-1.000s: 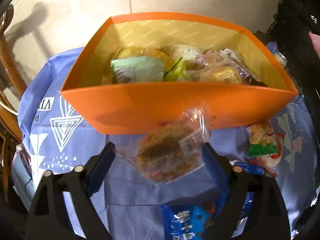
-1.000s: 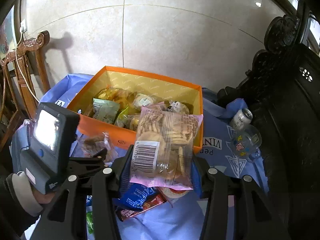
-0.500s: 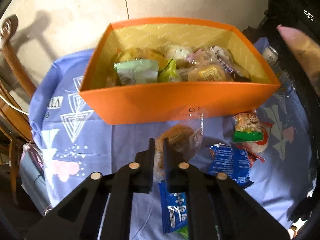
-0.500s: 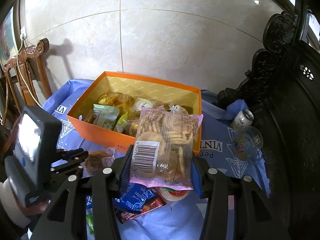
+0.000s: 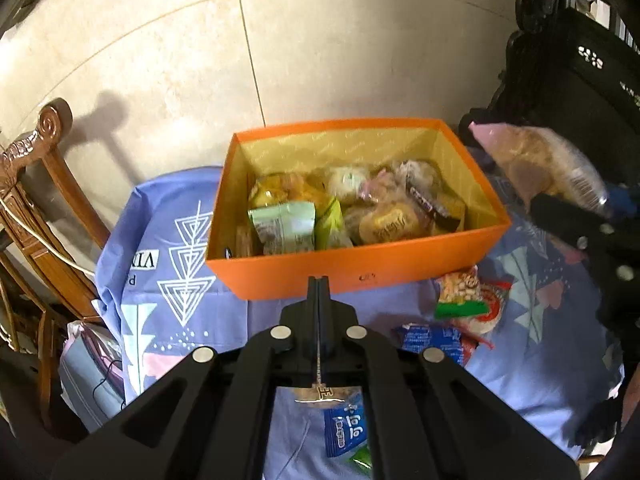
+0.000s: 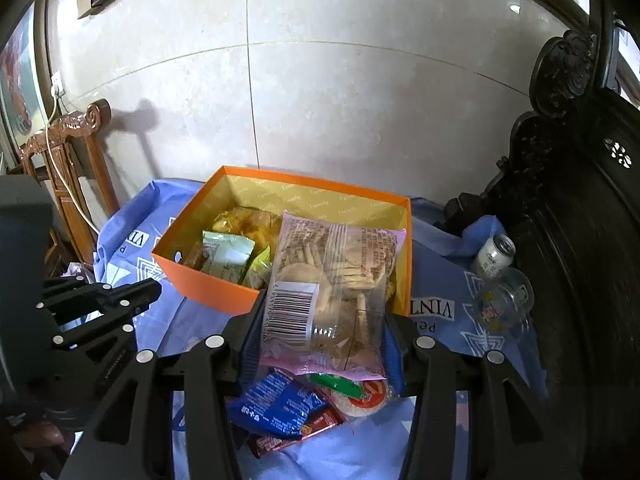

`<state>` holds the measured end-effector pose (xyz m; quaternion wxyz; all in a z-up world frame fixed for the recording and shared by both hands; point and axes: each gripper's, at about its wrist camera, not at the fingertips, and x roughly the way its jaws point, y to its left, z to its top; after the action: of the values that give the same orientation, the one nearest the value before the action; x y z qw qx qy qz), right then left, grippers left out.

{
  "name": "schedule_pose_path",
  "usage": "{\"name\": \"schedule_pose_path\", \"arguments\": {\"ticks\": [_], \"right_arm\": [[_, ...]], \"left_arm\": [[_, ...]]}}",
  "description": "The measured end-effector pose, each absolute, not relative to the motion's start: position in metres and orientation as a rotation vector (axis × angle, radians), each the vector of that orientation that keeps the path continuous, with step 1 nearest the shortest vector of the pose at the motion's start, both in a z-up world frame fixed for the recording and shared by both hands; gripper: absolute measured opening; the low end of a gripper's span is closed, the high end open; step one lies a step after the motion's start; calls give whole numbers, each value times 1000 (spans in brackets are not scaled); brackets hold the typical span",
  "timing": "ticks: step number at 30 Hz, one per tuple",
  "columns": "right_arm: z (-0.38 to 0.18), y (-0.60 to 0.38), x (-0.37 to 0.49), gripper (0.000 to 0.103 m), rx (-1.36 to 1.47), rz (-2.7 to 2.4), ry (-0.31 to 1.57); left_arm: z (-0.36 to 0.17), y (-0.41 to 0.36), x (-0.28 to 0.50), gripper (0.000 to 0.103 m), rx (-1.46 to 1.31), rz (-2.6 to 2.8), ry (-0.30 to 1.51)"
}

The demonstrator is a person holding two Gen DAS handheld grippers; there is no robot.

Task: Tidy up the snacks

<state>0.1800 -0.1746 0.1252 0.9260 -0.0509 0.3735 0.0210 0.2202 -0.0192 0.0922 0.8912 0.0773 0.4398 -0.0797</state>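
Observation:
An orange box [image 5: 400, 266] holding several wrapped snacks stands on a blue cloth; it also shows in the right wrist view [image 6: 208, 284]. My left gripper [image 5: 319, 284] is shut, raised in front of the box's near wall. A clear wrapper edge [image 5: 320, 394] sticks out below its fingers; the rest of that packet is hidden. My right gripper [image 6: 324, 312] is shut on a pink-edged clear cracker bag [image 6: 332, 292], held above the box's near right corner. That bag also shows in the left wrist view [image 5: 548, 168].
Loose snacks lie on the blue cloth [image 5: 168, 280] before the box: a blue packet [image 6: 276, 404], a red and green packet [image 5: 464, 296], another blue packet [image 5: 344, 428]. A can [image 6: 494, 256] and a clear jar [image 6: 504, 300] stand right. Wooden chair [image 5: 36, 184] left, dark carved furniture [image 6: 580, 208] right.
My left gripper closed on the clear brown-snack packet and rose and drew back; the packet is now mostly hidden under its fingers. My right gripper rose, still holding the cracker bag.

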Motion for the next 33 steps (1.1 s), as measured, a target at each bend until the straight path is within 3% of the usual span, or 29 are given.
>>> {"name": "schedule_pose_path", "arguments": {"ticks": [18, 19, 20, 21, 22, 33], "right_arm": [[107, -205, 253, 50, 71, 88, 812], [106, -207, 254, 50, 78, 87, 814], [105, -208, 254, 50, 80, 86, 814], [105, -209, 253, 50, 82, 87, 814], [104, -211, 251, 50, 84, 91, 814], [89, -220, 232, 50, 93, 93, 855]], "left_arm": [[93, -21, 297, 1, 128, -152, 934], [93, -20, 298, 7, 117, -153, 942], [91, -18, 298, 33, 116, -141, 953], [89, -14, 297, 68, 114, -119, 963], [87, -7, 292, 76, 108, -97, 957], [-28, -1, 250, 78, 131, -81, 1248]]}}
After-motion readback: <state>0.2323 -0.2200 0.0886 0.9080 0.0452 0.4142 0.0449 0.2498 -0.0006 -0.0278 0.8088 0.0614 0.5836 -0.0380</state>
